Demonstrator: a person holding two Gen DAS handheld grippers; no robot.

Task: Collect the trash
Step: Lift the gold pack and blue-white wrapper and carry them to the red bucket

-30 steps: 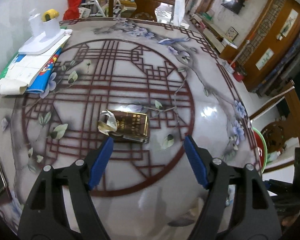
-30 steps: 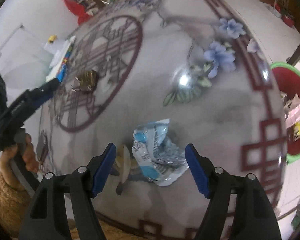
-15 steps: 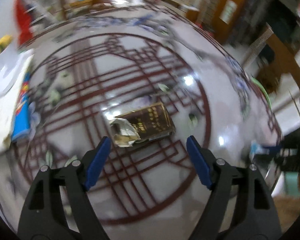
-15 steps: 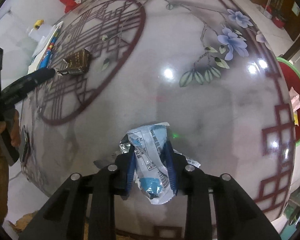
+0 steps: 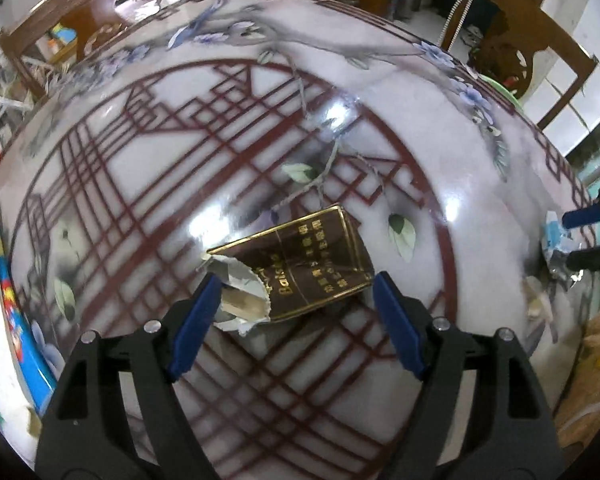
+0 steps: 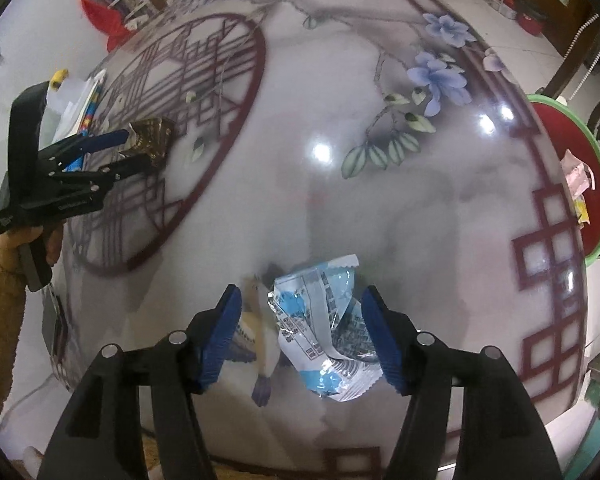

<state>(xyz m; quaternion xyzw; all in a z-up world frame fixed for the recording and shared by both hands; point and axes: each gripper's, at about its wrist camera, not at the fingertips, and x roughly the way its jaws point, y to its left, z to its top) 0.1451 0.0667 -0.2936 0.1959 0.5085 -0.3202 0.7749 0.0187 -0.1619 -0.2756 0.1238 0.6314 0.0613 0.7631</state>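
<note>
My left gripper (image 5: 296, 300) hangs over the round glossy table printed with a dark red lattice and blue flowers (image 5: 440, 152), jaws spread wide and empty. Right below them lies the flattened brown-and-gold cigarette packet with its torn silver foil end (image 5: 300, 268), flat on the lattice pattern; the foil end sits just beside my left blue pad (image 5: 196, 320), the other end stops short of the opposite pad, nothing pressing on it. Over at the table's near edge, my right gripper (image 6: 304, 332) has just been opening, and its jaws now stand released on either side of the crumpled blue-and-white plastic snack wrapper (image 6: 324, 324). The wrapper rests on the tabletop between the pads, its crinkled side close against the right-hand pad, whether touching I cannot tell. Beyond the table's far rim sits the red basin with a green rim (image 6: 598, 184), scraps of paper inside.
</note>
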